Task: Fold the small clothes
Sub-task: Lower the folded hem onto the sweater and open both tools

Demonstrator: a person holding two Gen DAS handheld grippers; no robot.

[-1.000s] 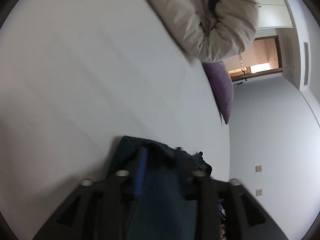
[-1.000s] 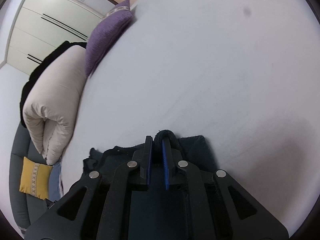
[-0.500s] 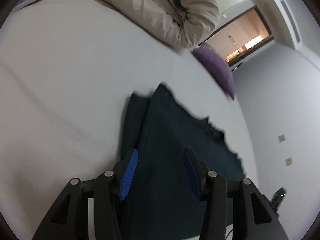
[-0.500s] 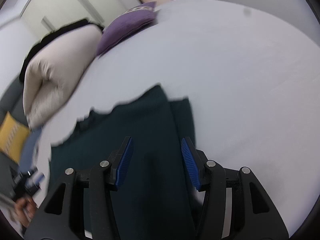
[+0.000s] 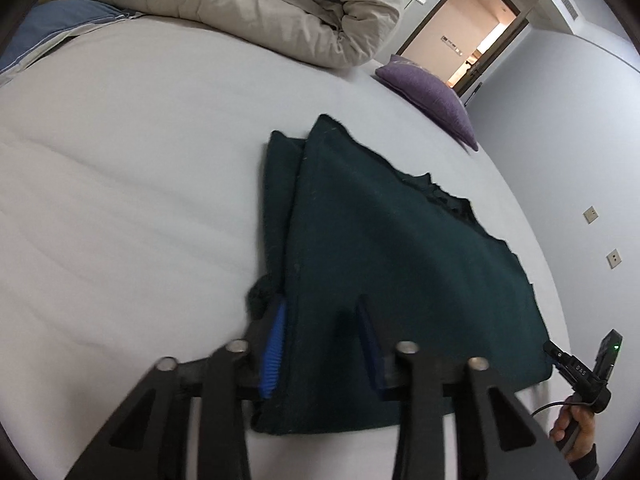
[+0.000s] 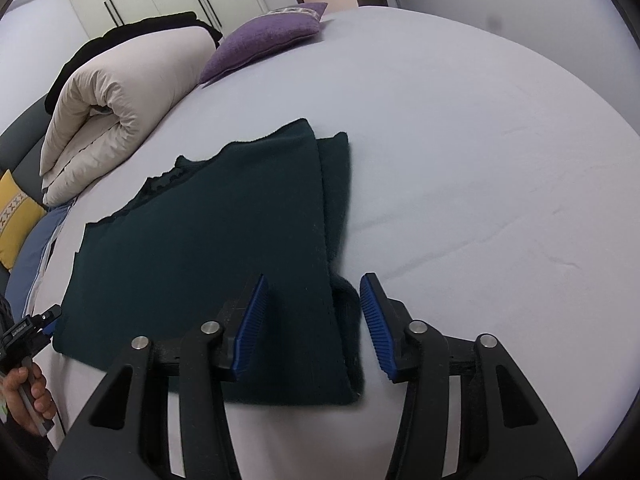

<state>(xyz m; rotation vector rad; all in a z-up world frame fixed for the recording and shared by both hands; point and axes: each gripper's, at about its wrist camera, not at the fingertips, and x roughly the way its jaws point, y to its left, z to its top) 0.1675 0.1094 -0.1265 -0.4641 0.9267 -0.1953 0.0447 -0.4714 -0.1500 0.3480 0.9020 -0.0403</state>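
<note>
A dark green garment [image 5: 380, 240] lies folded flat on the white bed sheet [image 5: 120, 200], with a narrower layer showing along one side. My left gripper [image 5: 320, 320] hovers over the garment's near left corner. Its jaws are closing with the folded edge between them, the blue pads [image 5: 274, 344] still apart. In the right wrist view the garment [image 6: 220, 220] fills the middle. My right gripper [image 6: 312, 304] straddles its near right edge. Those jaws are closing too, and neither pad [image 6: 374, 320] touches the cloth.
A rolled beige duvet [image 5: 260, 4] and a purple cushion [image 5: 432, 96] lie at the far side of the bed. A yellow cushion [image 6: 14, 216] and a blue pillow [image 6: 36, 252] sit at its left. A hand [image 6: 28, 392] shows at the edge. An open doorway [image 5: 460, 32] stands beyond.
Both grippers let go of the garment's far edge and drew back to its near edge while rolling level. The garment now lies folded flat. The jaws opened wide, then began narrowing.
</note>
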